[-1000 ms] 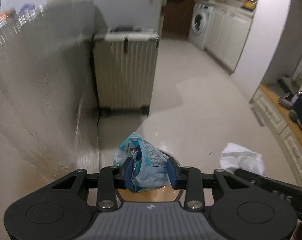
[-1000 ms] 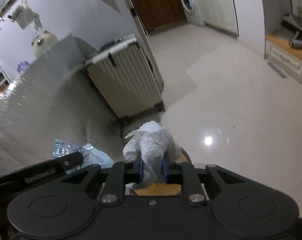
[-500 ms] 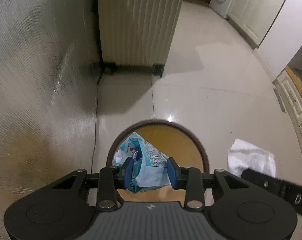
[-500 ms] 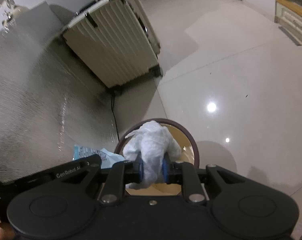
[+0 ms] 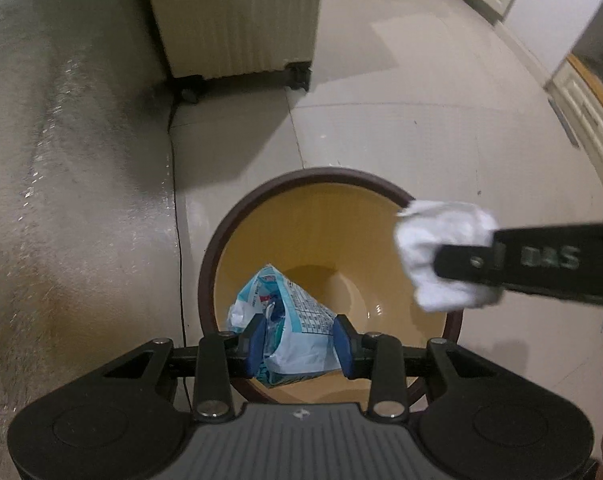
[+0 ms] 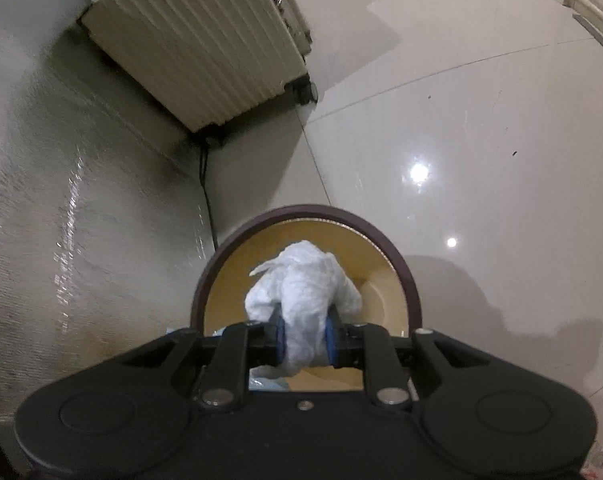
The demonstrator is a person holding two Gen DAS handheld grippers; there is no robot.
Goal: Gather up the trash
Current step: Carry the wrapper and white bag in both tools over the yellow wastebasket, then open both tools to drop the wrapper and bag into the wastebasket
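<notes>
A round bin (image 5: pixel 211 264) with a dark rim and bare yellow inside stands on pale tiles, near a ribbed suitcase (image 5: pixel 237 16) behind it. Over the bin's mouth, the left gripper (image 5: pixel 297 340) clamps a crumpled blue-and-white wrapper (image 5: pixel 289 316) — the right gripper (image 6: pixel 304 336) pinches a wadded white tissue (image 6: pixel 301 292) above the bin's right rim.

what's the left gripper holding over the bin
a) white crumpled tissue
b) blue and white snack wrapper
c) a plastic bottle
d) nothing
b: the left gripper is shut on the blue and white wrapper above the bin; the tissue is in the right gripper.
</notes>
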